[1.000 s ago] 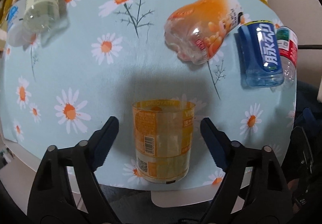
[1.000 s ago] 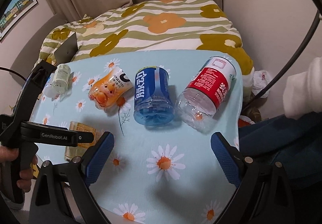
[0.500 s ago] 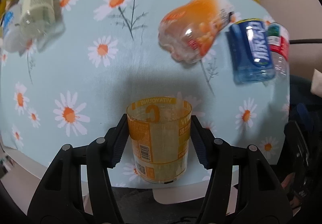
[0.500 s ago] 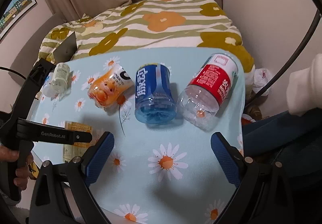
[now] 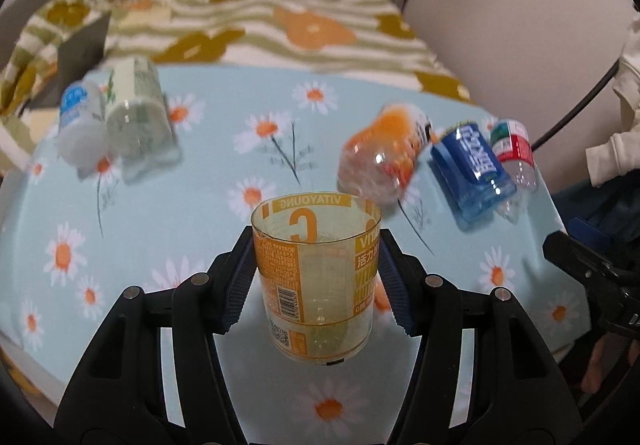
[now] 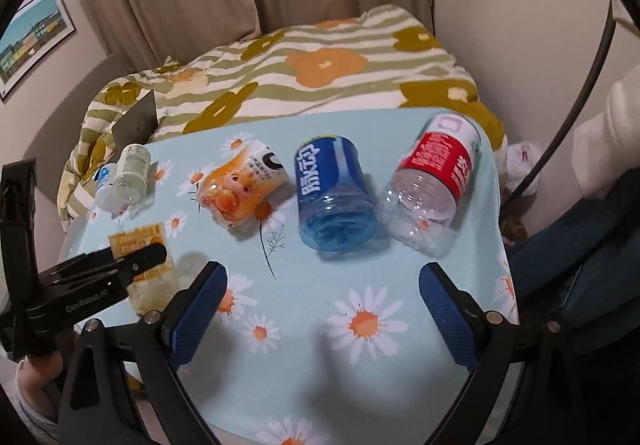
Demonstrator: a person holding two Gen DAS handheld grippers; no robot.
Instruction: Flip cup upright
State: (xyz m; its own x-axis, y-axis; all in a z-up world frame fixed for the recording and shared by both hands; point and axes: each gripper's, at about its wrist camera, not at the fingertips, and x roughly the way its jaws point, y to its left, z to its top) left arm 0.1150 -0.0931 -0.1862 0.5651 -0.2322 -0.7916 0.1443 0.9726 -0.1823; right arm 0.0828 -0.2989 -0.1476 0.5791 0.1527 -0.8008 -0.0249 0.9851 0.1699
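Note:
My left gripper is shut on the yellow-orange cup, a clear cut bottle with an orange label, held above the daisy tablecloth with its open mouth pointing away and up. The cup and left gripper also show in the right wrist view, the cup near the table's left edge. My right gripper is open and empty over the near part of the cloth, in front of a blue cup lying on its side.
An orange cup, the blue cup and a red-labelled clear cup lie on their sides in a row. A pale green cup and a white-blue one lie at the far left. A flowered bed is behind the table.
My left gripper closed on the yellow-orange cup, lifted it off the cloth and tilted up, so its view now reaches the bed and curtain. The right gripper stayed open and barely moved.

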